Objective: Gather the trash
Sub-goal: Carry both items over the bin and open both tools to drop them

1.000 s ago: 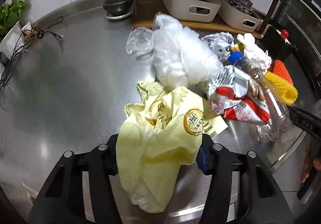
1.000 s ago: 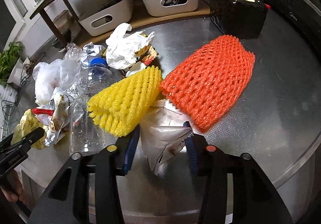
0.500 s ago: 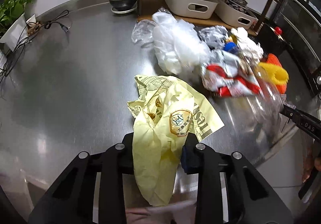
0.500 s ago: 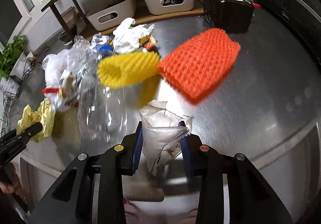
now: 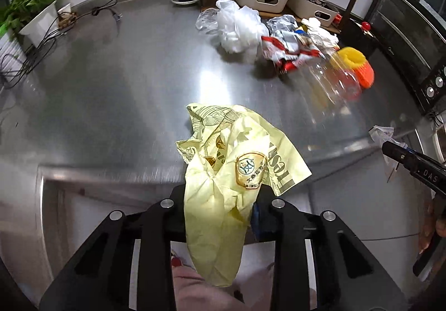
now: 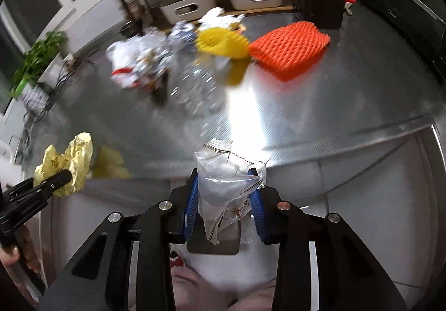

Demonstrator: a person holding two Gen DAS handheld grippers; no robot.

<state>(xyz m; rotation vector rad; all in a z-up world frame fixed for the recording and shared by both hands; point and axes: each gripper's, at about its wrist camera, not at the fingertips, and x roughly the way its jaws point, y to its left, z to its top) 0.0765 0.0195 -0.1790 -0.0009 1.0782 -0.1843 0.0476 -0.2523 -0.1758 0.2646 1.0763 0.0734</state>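
Trash, two pieces in hand, remainder loose on the table. Item one: yellow printed bag [image 5: 234, 171], crumpled, pinched between the narrowed jaws of the left gripper [image 5: 220, 216], lower centre of the left wrist view, hanging past the table [image 5: 111, 82] edge. Item two: clear plastic wrapper [image 6: 228, 185], clamped between the blue pads of the right gripper [image 6: 225, 208], lower centre of the right wrist view, likewise off the table's front edge. Uncollected, upper part of both views: white plastic bag [image 5: 239, 29], red-and-white snack packet [image 5: 290, 51], clear bottle [image 5: 331, 85], yellow foam net [image 6: 220, 40], orange foam net [image 6: 290, 49], crumpled white paper [image 5: 320, 29]. No bin visible. Judged progress: early; two items lifted, none deposited, most of the heap outstanding.
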